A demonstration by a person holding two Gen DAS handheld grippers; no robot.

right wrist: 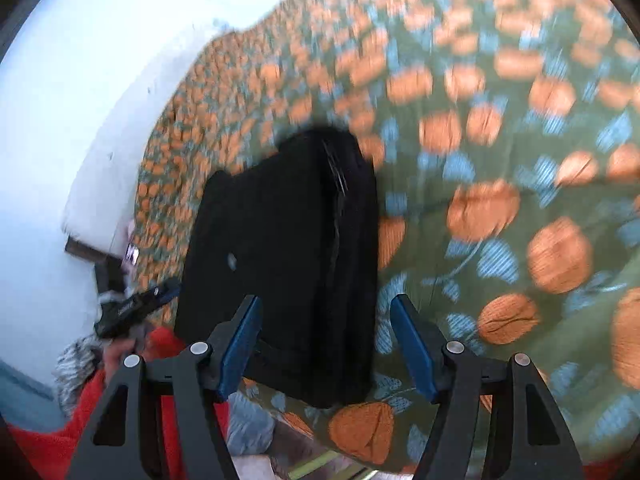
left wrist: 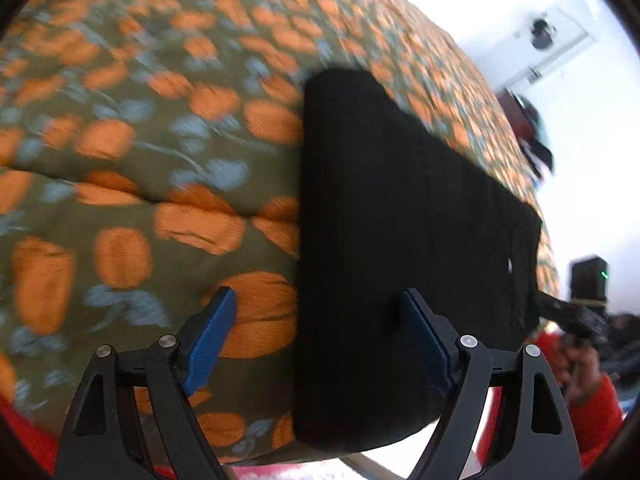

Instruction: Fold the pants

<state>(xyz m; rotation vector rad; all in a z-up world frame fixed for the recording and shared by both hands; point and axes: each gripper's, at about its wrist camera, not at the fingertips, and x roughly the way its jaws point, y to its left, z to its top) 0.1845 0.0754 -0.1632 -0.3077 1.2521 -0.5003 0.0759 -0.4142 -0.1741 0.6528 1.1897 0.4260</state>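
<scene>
The black pants (left wrist: 400,240) are seen lying on the orange-and-green patterned bedspread (left wrist: 120,160), already doubled into a long, flat, narrow bundle near the edge of the bed. In the right wrist view the same pants (right wrist: 288,260) are shown lengthwise, with stacked layers visible along the right side and a small pale button or rivet (right wrist: 231,259) on top.

The left gripper (left wrist: 316,340) is held wide open above the near end of the bundle; 1 blue pad sits over the bedspread, the other over the black cloth, and nothing is pinched. The right gripper (right wrist: 326,344) is likewise spread apart, its 2 pads straddling the near end of the pants, with no cloth pressed between them. Both views are smeared by motion, so fine detail in the fabric cannot be made out.

The cloth is judged to be soft, limp and fairly light, though thickened by the layers; it is expected to sag and slide apart if lifted by 1 layer only. A hold is best taken at the near end, at the 2 corners, with all layers caught together inside each pair of pads. The dark fabric offers little contrast, so the layer edges are hard to judge. A red sleeve (left wrist: 592,412) is glimpsed behind the grippers.
</scene>
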